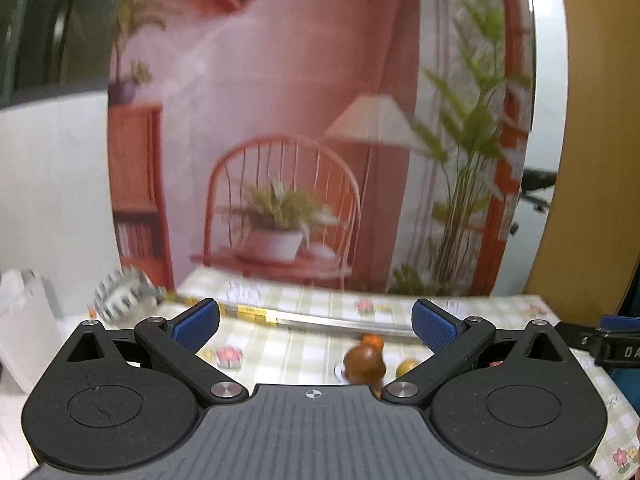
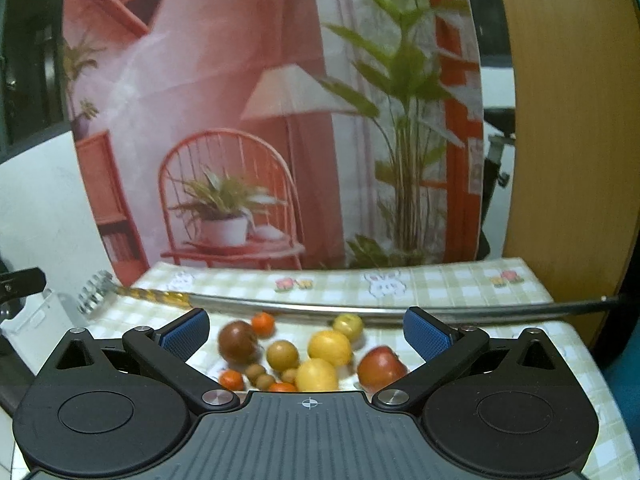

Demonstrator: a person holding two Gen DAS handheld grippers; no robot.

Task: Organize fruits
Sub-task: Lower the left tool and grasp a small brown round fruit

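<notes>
Several fruits lie loose on the checked tablecloth (image 2: 440,284). In the right wrist view I see a dark red-brown fruit (image 2: 237,342), a small orange one (image 2: 263,323), two yellow ones (image 2: 329,347) (image 2: 316,375), a red apple (image 2: 380,366), a greenish-yellow fruit (image 2: 348,325) and small brown ones (image 2: 260,376). My right gripper (image 2: 307,334) is open above them, holding nothing. In the left wrist view my left gripper (image 1: 316,328) is open too, with a blurred brown fruit (image 1: 364,365), an orange one (image 1: 372,340) and a yellow one (image 1: 406,368) below it.
A long metal rod (image 2: 360,311) with a toothed head (image 2: 94,294) lies across the table behind the fruit. A printed backdrop (image 2: 260,120) stands at the table's far edge. A wooden panel (image 2: 568,120) rises at right, a white object (image 1: 24,320) at left.
</notes>
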